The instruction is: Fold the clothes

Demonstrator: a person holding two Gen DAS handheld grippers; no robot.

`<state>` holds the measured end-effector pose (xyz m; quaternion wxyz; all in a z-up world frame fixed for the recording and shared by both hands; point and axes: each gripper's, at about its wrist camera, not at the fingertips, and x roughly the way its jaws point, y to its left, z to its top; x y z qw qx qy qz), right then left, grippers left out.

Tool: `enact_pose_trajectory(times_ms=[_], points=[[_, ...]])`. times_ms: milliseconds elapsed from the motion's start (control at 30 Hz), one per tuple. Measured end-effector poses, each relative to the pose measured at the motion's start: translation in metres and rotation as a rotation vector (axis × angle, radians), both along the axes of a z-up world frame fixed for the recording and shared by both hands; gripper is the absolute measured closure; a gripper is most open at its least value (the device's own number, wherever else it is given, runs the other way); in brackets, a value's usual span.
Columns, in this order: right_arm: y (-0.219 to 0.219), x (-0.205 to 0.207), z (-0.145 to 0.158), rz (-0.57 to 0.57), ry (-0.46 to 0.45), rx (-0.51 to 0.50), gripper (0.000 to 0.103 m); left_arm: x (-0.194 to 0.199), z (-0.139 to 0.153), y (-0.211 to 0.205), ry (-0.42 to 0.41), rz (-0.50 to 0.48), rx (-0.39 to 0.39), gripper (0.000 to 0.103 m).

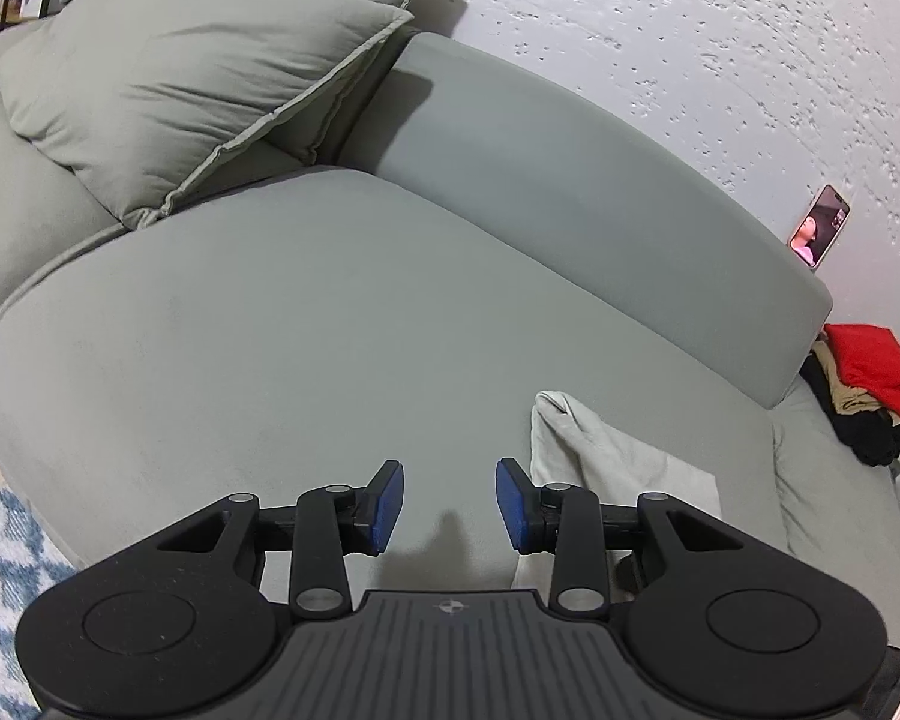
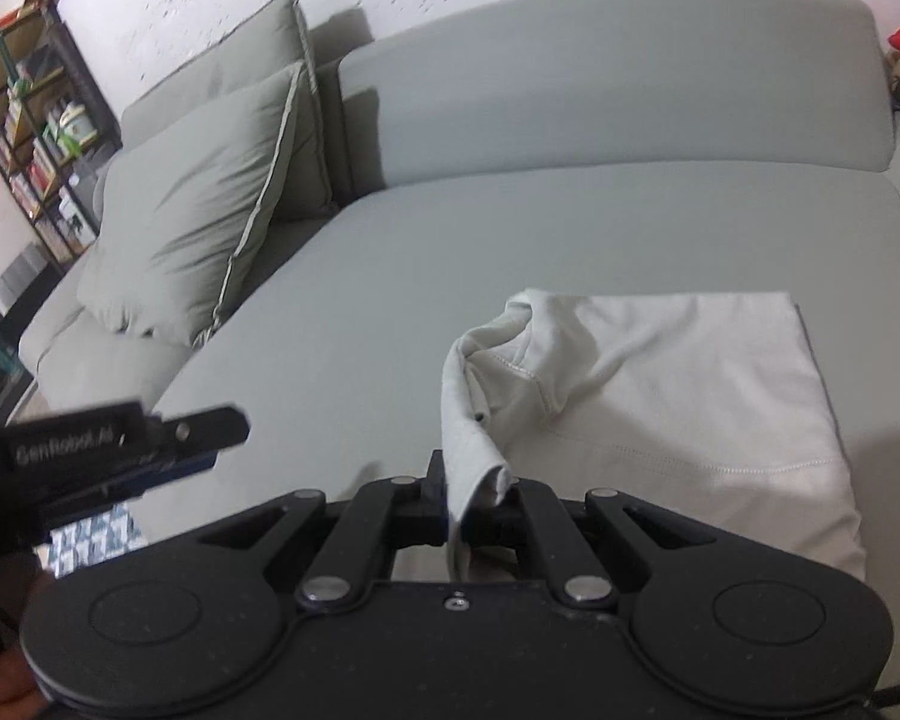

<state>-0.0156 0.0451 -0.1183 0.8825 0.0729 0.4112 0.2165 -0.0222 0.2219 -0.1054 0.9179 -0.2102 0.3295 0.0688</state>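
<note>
A white garment [image 2: 678, 396] lies partly folded on the grey sofa seat [image 2: 390, 252]. One edge of it is pulled up into a fold that runs into my right gripper [image 2: 468, 498], which is shut on that cloth. In the left wrist view my left gripper [image 1: 450, 510] hangs over bare seat [image 1: 270, 330] with its blue pads apart and nothing between them; the white garment [image 1: 606, 462] lies just to its right, under the right-hand finger. The left gripper [image 2: 204, 432] also shows at the left edge of the right wrist view.
Two grey cushions [image 1: 168, 84] lean at the sofa's left end. The backrest [image 1: 600, 198] runs behind the seat, with a phone [image 1: 819, 225] propped on it. A pile of red, tan and black clothes [image 1: 870, 390] sits at the right. A shelf unit [image 2: 36, 114] stands far left.
</note>
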Motion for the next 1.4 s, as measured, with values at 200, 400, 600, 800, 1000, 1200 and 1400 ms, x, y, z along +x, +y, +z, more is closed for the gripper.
enact_pose_trajectory(times_ms=[200, 400, 600, 800, 1000, 1200, 1400], points=[[0.015, -0.006, -0.009, 0.187, 0.019, -0.014, 0.085, -0.003, 0.001, -0.001, 0.001, 0.016, 0.031, 0.069], [-0.041, -0.018, 0.02, 0.315, -0.044, 0.085, 0.076, -0.002, 0.0, -0.008, 0.013, 0.02, 0.079, 0.068], [-0.147, -0.015, 0.029, 0.116, -0.151, 0.053, 0.085, 0.011, 0.001, -0.049, -0.011, -0.16, 0.173, 0.083], [-0.162, -0.009, -0.008, 0.123, -0.124, 0.041, 0.088, 0.055, -0.027, -0.138, 0.096, -0.401, 0.447, 0.088], [-0.14, -0.019, -0.039, 0.227, -0.061, -0.172, 0.088, 0.083, -0.061, -0.129, 0.361, -0.229, 0.548, 0.086], [-0.189, -0.036, -0.025, 0.175, 0.027, -0.078, 0.085, 0.046, -0.033, -0.089, 0.232, -0.071, 0.458, 0.088], [-0.2, 0.005, -0.002, 0.061, -0.029, 0.129, 0.083, 0.042, 0.003, -0.097, 0.023, -0.217, 0.394, 0.088]])
